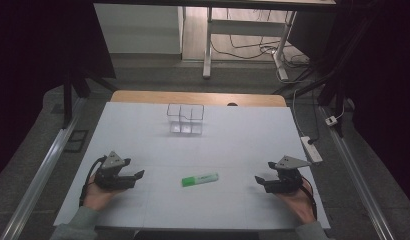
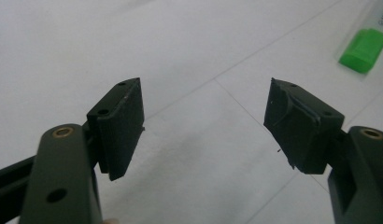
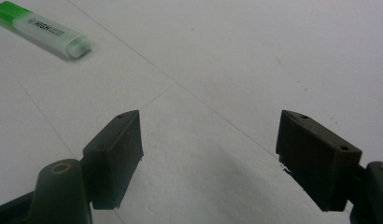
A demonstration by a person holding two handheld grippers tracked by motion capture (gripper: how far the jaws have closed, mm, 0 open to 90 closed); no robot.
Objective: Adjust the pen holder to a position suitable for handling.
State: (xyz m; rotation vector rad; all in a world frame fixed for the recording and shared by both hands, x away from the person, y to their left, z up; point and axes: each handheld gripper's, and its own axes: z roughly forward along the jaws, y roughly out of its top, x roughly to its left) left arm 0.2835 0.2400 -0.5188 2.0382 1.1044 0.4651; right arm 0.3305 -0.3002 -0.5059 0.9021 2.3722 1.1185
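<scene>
A: Where does the green highlighter (image 1: 200, 179) lie?

B: Flat on the white table sheet (image 1: 233, 145), near the front edge, between the two tools and well apart from both. Its green cap points toward the left gripper (image 1: 135, 176); its pale barrel end points toward the right gripper (image 1: 259, 180).

A: And the tools themselves?

B: Both are released. The left gripper's jaws stand wide apart over bare sheet, holding nothing. The right gripper's jaws are spread just as wide, also with nothing between them. Each rests low at the table, held by a hand (image 1: 95, 196) coming in from the near side.

A: Anything in the way?

B: Nothing lies between either gripper and the highlighter. The one other thing on the sheet is a clear compartment box (image 1: 185, 119), farther back toward the middle, well apart from the highlighter. Behind the sheet shows the wooden table edge (image 1: 198, 97), and a white power strip (image 1: 311, 148) lies just off the right side.
</scene>
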